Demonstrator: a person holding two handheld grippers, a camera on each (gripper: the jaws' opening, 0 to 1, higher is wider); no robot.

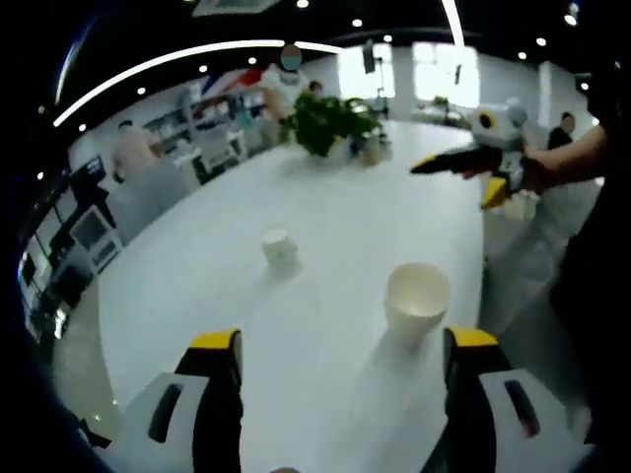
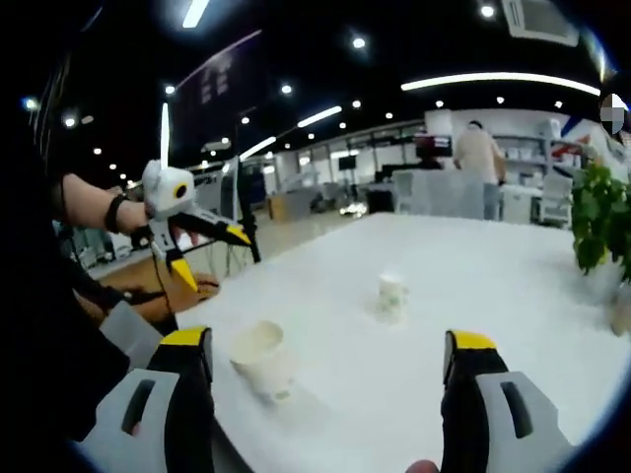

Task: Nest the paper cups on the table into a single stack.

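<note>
Two paper cups on a long white worktop (image 1: pixel 325 212), standing well apart. Near cup (image 1: pixel 416 299), upright, mouth up, tapering toward its base, just ahead of the left gripper (image 1: pixel 345 355) and nearer its right-hand finger; plain white, matte, with a rolled rim. Far cup (image 1: pixel 279 247), smaller in the left gripper view, also standing on end, though too blurred to tell which end is up. Same pair in the right gripper view: near cup (image 2: pixel 261 357) close to the worktop's edge and just inside the left-hand finger of the right gripper (image 2: pixel 330 355), far cup (image 2: pixel 392 292) farther along the surface toward the middle. Nothing lying between the cups; bare, smooth, slightly glossy worktop all round them.

Left gripper fingers (image 1: pixel 219 370) spread wide, black with yellow tips, holding nothing. Right gripper fingers (image 2: pixel 471 367) likewise wide apart and holding nothing. Each gripper also seen from the other's camera, raised above the worktop's edge in a person's hand (image 2: pixel 104 212), with its yellow-tipped fingers parted.

At the far end of the worktop, a leafy green plant (image 1: pixel 330 120) in a pot, again at the right edge of the right gripper view (image 2: pixel 601 222). Beyond, shelves (image 1: pixel 163 133), a person standing (image 2: pixel 478 163), another person (image 1: pixel 564 128) to one side, and ceiling light strips (image 2: pixel 493 79).
</note>
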